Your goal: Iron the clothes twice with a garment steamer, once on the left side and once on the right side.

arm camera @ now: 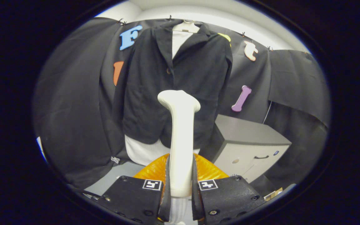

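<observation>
Jaws closed tight on the steamer (180,147), both fingers (164,184) pressed against its white handle low down, so I have the long neck standing up ahead of me and the flat head out front where it can meet cloth. I am holding it upright, facing the jacket (173,81), which hangs on a hanger (186,26) over a white shirt (142,153) against the booth wall, just beyond the head. An orange base (155,170) sits beneath the fingers. I judge the head is near the jacket's middle, not yet clearly touching. A cabinet (248,143) stands beside the jacket.
</observation>
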{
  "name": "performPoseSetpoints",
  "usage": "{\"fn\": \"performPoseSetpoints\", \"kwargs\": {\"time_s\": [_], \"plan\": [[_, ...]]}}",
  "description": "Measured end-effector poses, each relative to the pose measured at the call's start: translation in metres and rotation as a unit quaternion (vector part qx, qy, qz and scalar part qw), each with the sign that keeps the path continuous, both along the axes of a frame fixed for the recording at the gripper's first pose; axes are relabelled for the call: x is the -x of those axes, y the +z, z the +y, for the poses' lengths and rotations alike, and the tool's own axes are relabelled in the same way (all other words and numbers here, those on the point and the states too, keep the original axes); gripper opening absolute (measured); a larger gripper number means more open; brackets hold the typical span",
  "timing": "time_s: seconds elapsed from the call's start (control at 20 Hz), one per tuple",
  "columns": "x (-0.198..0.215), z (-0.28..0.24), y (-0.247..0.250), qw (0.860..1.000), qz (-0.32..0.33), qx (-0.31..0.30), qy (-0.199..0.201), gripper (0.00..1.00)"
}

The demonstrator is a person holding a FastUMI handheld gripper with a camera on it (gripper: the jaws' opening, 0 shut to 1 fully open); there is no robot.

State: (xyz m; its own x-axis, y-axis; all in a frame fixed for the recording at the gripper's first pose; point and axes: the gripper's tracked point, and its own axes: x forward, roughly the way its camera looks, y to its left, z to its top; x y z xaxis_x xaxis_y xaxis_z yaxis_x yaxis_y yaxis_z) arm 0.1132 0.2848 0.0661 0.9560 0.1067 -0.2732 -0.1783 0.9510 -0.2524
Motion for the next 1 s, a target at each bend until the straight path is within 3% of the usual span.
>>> {"fn": "performPoseSetpoints", "kwargs": {"time_s": [0.45, 1.0], "plan": [[-0.014, 0.077, 0.118, 0.995, -0.095, -0.032, 0.024, 0.3], [-0.054, 0.147, 0.208, 0.981, -0.179, -0.048, 0.059, 0.3]]}}
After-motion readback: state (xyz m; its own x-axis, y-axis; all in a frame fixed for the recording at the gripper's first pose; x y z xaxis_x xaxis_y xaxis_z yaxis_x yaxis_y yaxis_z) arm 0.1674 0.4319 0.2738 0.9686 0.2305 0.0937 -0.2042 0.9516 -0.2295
